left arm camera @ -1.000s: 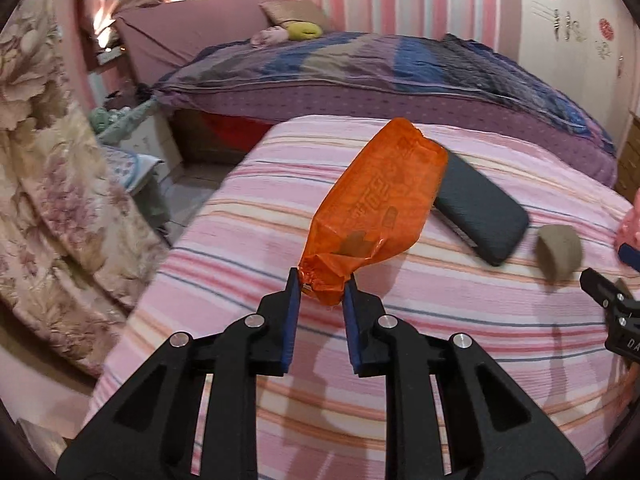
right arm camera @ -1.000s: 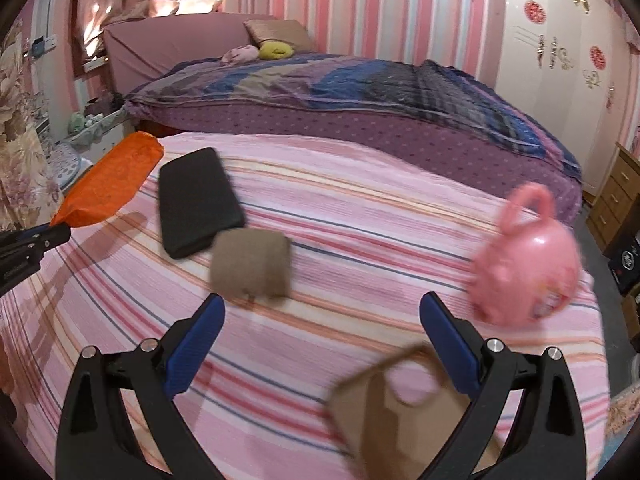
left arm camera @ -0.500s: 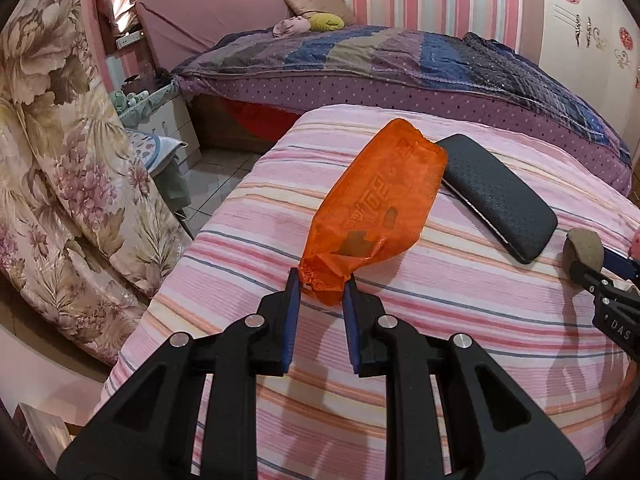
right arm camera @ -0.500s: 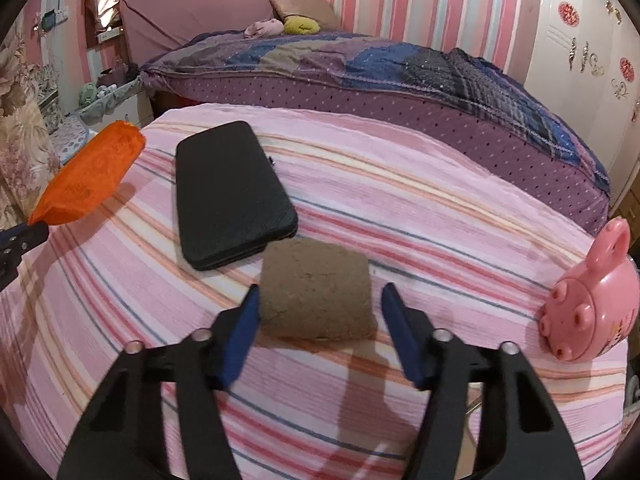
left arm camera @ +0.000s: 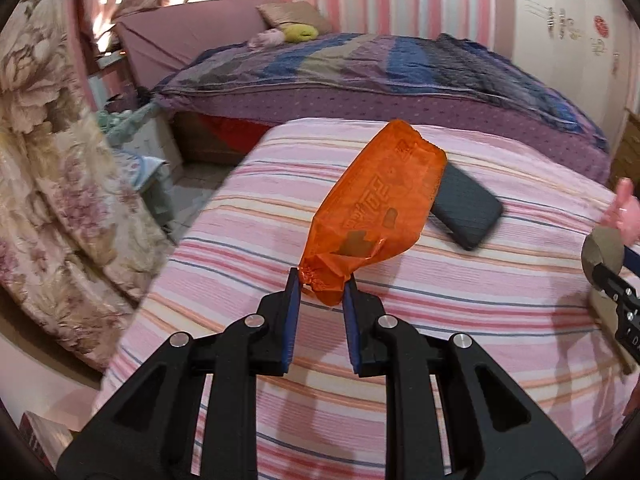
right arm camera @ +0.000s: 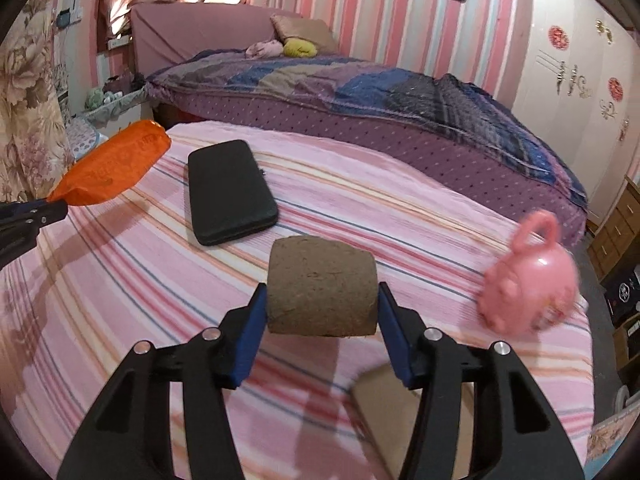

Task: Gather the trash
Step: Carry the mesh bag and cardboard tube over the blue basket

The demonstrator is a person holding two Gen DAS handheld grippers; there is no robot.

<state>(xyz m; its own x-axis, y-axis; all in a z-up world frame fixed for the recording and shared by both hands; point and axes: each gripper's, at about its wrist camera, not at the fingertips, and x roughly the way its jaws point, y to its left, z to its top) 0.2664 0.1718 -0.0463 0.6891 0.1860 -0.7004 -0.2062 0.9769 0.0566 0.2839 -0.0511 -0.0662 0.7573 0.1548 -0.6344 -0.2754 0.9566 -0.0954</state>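
Wrapper (left arm camera: 376, 204), orange and crinkled, is pinched by its gathered end in the left tool (left arm camera: 320, 292); the blue pads sit narrow on it and the rest sticks up and away over the striped bedcover (left arm camera: 248, 256).

Right tool (right arm camera: 320, 312) is clamped on a brown cardboard roll (right arm camera: 322, 286), pads against both ends. Its jaws have just been closing, with the roll between them. The roll is clear of the cover; its shadow falls below.

Left wrist view: black case (left arm camera: 466, 210) lies flat on the cover, partly hidden behind the wrapper. At the right edge only a sliver of the roll (left arm camera: 602, 252) and the right tool's tip show, plus a blurred pink shape.

Right wrist view: the whole case (right arm camera: 230, 192) is seen, lying just beyond the roll. The wrapper (right arm camera: 114, 164) shows at far left, held off the cover. This view alone gives the pink toy (right arm camera: 530, 284) plainly, blurred, on the right of the cover, and a brown cardboard piece (right arm camera: 384, 408), blurred, under the tool. Purple bed (right arm camera: 360, 96) behind in both.
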